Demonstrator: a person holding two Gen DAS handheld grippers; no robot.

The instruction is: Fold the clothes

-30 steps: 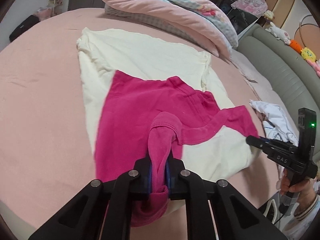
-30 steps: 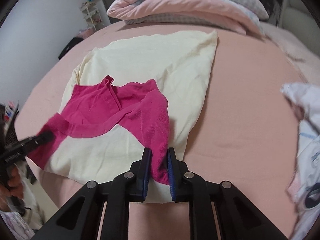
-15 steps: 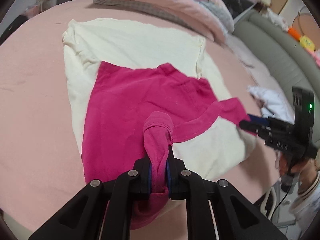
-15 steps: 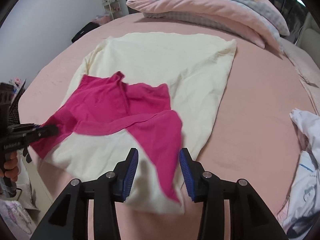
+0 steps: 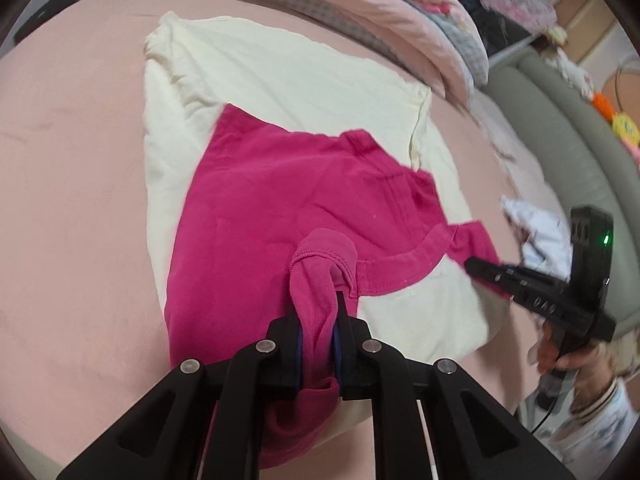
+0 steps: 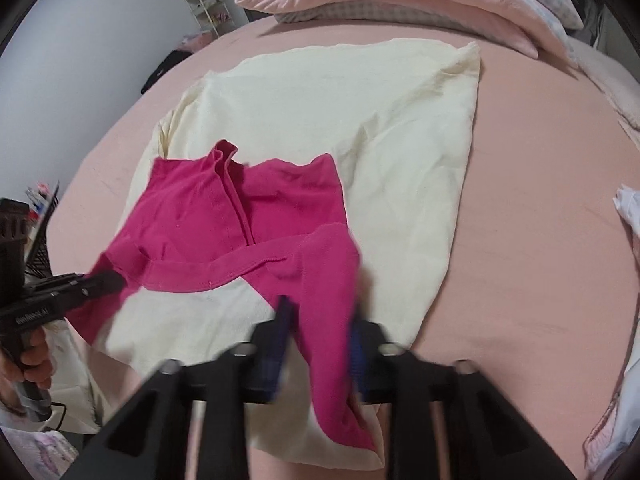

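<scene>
Right gripper (image 6: 318,332) opened, then closed again around magenta shirt (image 6: 240,224) hem; pads blurred, grip uncertain. Left gripper (image 5: 318,320) stayed clamped on bunched corner. Regrasp likely preceded fold.

A bed covered in a pink sheet (image 6: 540,240) fills both views ahead of the grippers. Folded pink and checked bedding (image 5: 384,12) is piled at its far end. Ahead and to the right of the left gripper, a padded grey-green headboard (image 5: 568,128) is seen, with soft toys (image 5: 604,112) set along it. Far ahead and to the left of the right gripper, a pale wall (image 6: 88,40) and a small white rack (image 6: 206,6) are seen.
</scene>
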